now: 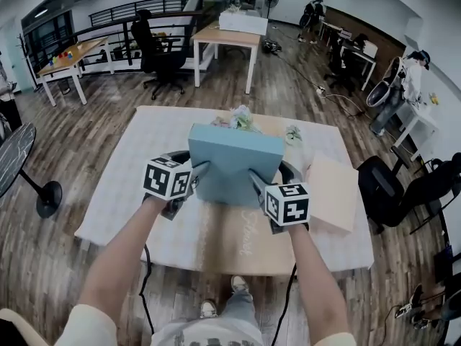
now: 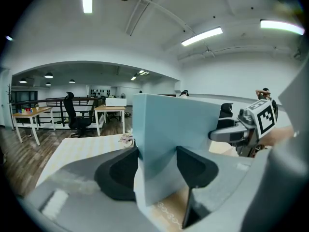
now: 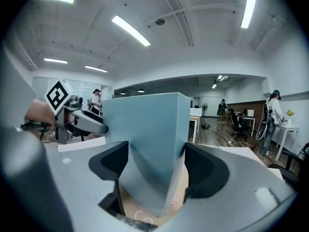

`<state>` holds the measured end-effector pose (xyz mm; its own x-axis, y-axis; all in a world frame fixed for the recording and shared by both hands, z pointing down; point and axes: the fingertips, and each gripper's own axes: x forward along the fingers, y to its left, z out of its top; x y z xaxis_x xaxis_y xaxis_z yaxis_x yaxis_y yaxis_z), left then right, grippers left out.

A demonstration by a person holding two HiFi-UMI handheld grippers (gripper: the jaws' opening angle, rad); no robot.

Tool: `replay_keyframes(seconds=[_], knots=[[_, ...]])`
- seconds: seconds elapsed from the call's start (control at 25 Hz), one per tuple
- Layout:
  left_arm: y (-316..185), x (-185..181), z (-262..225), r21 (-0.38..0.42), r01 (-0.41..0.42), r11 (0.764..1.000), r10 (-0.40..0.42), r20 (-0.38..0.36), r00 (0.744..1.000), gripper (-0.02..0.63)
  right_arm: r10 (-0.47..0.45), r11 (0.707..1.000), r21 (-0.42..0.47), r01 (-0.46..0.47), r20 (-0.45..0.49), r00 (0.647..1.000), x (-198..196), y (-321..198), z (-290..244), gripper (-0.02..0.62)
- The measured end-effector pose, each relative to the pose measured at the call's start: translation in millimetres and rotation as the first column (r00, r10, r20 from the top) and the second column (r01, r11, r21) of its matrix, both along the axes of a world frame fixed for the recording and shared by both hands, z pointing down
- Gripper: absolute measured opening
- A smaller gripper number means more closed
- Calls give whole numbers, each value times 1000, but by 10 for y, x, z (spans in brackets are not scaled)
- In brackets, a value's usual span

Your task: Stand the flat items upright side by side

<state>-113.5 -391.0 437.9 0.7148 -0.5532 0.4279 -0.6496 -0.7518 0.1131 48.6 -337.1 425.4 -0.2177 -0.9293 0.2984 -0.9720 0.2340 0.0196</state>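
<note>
A flat light-blue box point(image 1: 234, 164) is lifted off the table, tilted with its far edge raised. My left gripper point(image 1: 196, 173) is shut on its lower left corner and my right gripper point(image 1: 258, 182) on its lower right corner. In the left gripper view the blue box point(image 2: 174, 129) stands edge-on between the dark pads of the left gripper point(image 2: 157, 168). In the right gripper view the box point(image 3: 149, 139) fills the gap of the right gripper point(image 3: 157, 170), both pads against it. A tan flat board point(image 1: 333, 193) lies at the right of the table.
The table point(image 1: 130, 186) has a pale checked cloth, with a brown mat point(image 1: 238, 240) under the box. A small bunch of flowers point(image 1: 241, 117) and a little ornament point(image 1: 293, 134) lie at the far edge. Desks and office chairs stand behind.
</note>
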Motion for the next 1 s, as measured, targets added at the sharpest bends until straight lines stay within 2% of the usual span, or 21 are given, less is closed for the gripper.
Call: replay_keyframes(seconds=[0.32,0.64,0.84,1.0], knots=[[-1,-34,-2,-28,38,999,-39,-38,998,250,-46,999,-14,46,3,999,-26,29,-10,359],[-90,26,-1,-28,82,996,-83,-66,994,250,-174,985,14,174,50,984,99,-24,-56,374],[-143,53,-16,-11,91,996,-91,-64,994,252,-266,964,-2,267,63,962,224,-169,53,407],[-176,37,3,-13,76,997,-77,-55,996,252,-361,932,7,362,91,928,180,-343,93,411]])
